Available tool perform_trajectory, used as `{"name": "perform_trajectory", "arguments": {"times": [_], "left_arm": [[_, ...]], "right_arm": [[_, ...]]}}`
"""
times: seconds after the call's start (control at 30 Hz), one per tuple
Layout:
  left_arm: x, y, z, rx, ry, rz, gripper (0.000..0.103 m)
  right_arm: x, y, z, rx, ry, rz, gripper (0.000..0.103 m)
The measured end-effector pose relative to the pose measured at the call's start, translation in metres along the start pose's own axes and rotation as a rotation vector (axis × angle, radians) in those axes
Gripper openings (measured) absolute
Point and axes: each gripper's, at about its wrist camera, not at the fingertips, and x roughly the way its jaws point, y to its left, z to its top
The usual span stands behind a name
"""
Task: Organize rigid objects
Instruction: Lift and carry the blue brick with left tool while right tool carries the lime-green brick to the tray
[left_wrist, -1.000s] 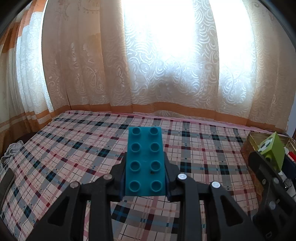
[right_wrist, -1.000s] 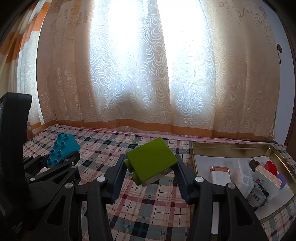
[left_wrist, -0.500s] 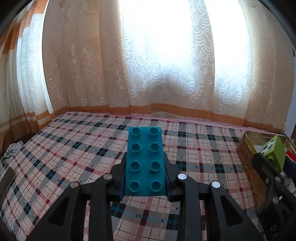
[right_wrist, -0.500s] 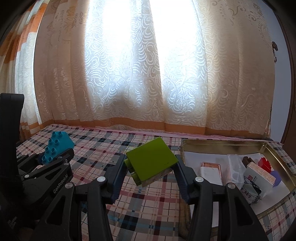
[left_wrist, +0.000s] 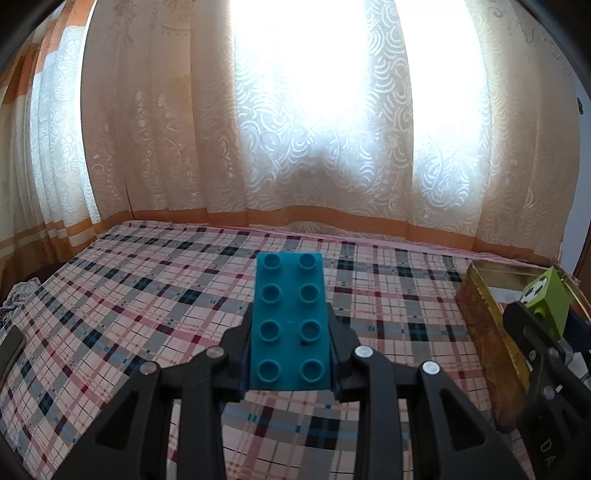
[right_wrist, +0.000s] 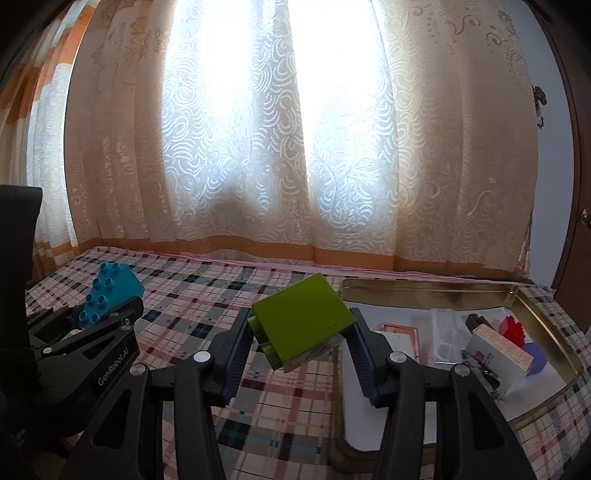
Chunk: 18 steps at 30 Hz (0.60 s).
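Note:
My left gripper (left_wrist: 290, 354) is shut on a teal studded brick (left_wrist: 290, 321), held studs up above the plaid cloth. The same brick (right_wrist: 110, 295) shows at the left of the right wrist view, in the left gripper (right_wrist: 92, 317). A lime green block (right_wrist: 301, 321) sits tilted between the pads of my right gripper (right_wrist: 299, 336), which is shut on it just left of the gold tin tray (right_wrist: 424, 286). From the left wrist view the green block (left_wrist: 548, 301) shows a white and black face, above the tray (left_wrist: 484, 321).
The tray holds a pink-edged card (right_wrist: 400, 332), a clear plastic box (right_wrist: 445, 334), a patterned white box (right_wrist: 498, 352), a red brick (right_wrist: 511, 326) and a purple block (right_wrist: 535, 356). Plaid cloth (left_wrist: 147, 295) covers the surface. Lace curtains (left_wrist: 295, 147) hang behind. A dark object (left_wrist: 11, 350) lies at the left edge.
Both views have slid slightly right along the cloth: the tray sits a little nearer the middle of the right wrist view. Both grips are unchanged.

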Motion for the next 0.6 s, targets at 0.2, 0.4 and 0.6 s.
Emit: {"name": "perform_trajectory", "arguments": {"times": [0.2,0.4,0.6], "left_arm": [[-0.006,-0.011,-0.002,0.009,-0.013,-0.017,0.031],[-0.011,-0.023,-0.004,0.019,-0.021,-0.030,0.031],[-0.013,-0.031,-0.004,0.025,-0.026,-0.040,0.031]], "right_arm": [[-0.004,-0.010,-0.001,-0.007,-0.006,-0.017,0.054],[-0.010,-0.019,-0.001,-0.013,-0.019,-0.030,0.053],[-0.014,-0.034,-0.001,0.001,-0.030,-0.049,0.053]]}}
